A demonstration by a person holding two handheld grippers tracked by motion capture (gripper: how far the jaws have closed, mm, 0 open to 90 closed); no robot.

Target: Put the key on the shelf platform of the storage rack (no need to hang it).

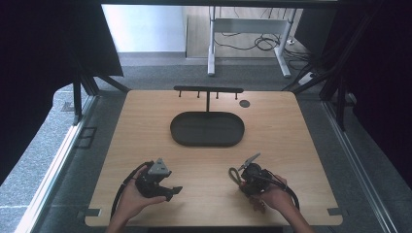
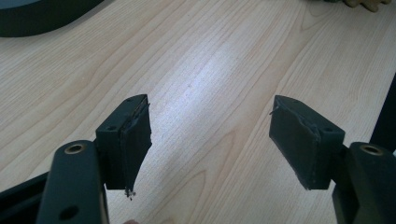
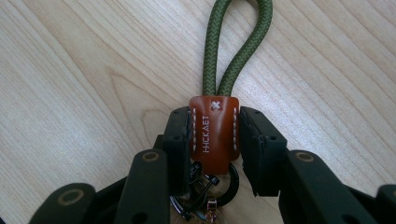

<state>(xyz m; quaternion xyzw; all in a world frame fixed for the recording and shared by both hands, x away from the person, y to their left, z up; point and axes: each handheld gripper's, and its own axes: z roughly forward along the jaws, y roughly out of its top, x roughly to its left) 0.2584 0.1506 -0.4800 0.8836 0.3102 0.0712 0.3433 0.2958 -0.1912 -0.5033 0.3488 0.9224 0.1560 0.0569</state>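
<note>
A keychain lies on the wooden table: a green rope loop joined by a brown leather tab to a black ring. My right gripper is shut on the leather tab, one pad pressing each side. From above, that right gripper sits at the near right, with the rope loop sticking out to its left. My left gripper rests at the near left, a hand around it. Its jaws stand wide open over bare wood.
A dark oval tray sits in the middle of the table, and its edge is at the upper left of the left gripper view. Behind it stands a black peg rack. A small dark disc lies at the back right.
</note>
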